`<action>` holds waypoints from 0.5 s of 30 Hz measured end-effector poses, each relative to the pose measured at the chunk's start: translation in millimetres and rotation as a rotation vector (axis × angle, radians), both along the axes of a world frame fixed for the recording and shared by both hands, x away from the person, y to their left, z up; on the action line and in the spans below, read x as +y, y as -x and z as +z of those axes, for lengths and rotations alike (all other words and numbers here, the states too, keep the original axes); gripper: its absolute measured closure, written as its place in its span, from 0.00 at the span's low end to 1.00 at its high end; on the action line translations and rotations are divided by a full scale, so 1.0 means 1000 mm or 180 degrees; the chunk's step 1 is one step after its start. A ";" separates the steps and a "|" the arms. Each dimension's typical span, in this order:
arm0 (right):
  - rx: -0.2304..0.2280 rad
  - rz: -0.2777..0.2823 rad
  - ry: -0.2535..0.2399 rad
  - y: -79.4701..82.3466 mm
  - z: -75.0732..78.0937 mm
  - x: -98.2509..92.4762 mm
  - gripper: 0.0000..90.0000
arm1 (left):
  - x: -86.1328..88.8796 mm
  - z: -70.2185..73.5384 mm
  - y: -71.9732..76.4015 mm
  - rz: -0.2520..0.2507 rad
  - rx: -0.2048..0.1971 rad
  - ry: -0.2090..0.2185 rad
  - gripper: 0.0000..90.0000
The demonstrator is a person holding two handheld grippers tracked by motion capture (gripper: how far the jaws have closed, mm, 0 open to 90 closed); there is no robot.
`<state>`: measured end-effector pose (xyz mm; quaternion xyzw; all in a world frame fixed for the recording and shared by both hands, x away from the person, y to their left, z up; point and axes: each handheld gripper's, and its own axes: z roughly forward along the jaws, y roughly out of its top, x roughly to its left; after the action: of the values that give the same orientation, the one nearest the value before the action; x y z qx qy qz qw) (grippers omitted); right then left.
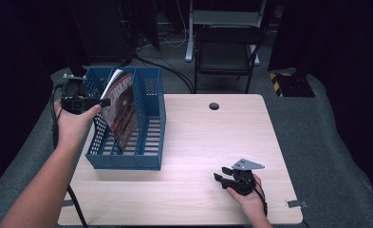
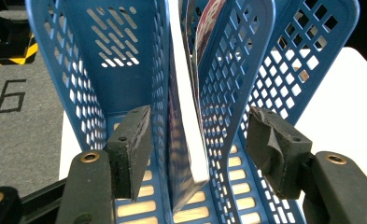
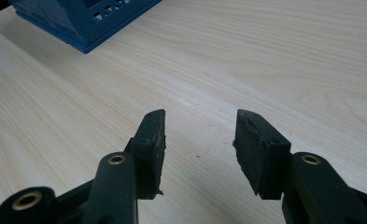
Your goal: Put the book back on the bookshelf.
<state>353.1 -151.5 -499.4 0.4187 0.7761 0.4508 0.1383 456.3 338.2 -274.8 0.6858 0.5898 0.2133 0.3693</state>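
Left claw (image 2: 195, 140) apart — glossy magazine (image 2: 186, 116) in perforated blue plastic rack (image 2: 102, 60); right claw (image 3: 200, 144) apart.

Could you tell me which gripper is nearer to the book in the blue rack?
Left. The left gripper is at the rack's back end, open jaws either side of the book. The right gripper rests on the table, well away from it.

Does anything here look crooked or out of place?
The magazine leans at a slant in the blue rack instead of standing upright, its top poking above the rim. The left claw stands open around its edge without gripping it. The right claw rests open over the bare table. Nothing is spilled or broken.
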 end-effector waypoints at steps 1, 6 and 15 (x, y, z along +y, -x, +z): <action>0.0005 -0.0001 -0.0003 0.000 0.000 0.000 0.59 | 0.000 0.000 0.001 0.0000 -0.0012 0.0000 0.46; 0.0023 0.0013 -0.0011 0.000 0.000 0.000 0.59 | 0.003 0.003 0.005 -0.0050 0.0005 -0.0031 0.45; 0.0037 0.0029 0.0028 -0.001 -0.001 -0.001 0.58 | 0.007 0.007 0.013 -0.0116 0.0037 -0.0019 0.44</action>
<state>353.8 -152.3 -500.2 0.4171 0.7808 0.4456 0.1335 443.6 345.2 -267.9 0.6987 0.5787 0.2042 0.3677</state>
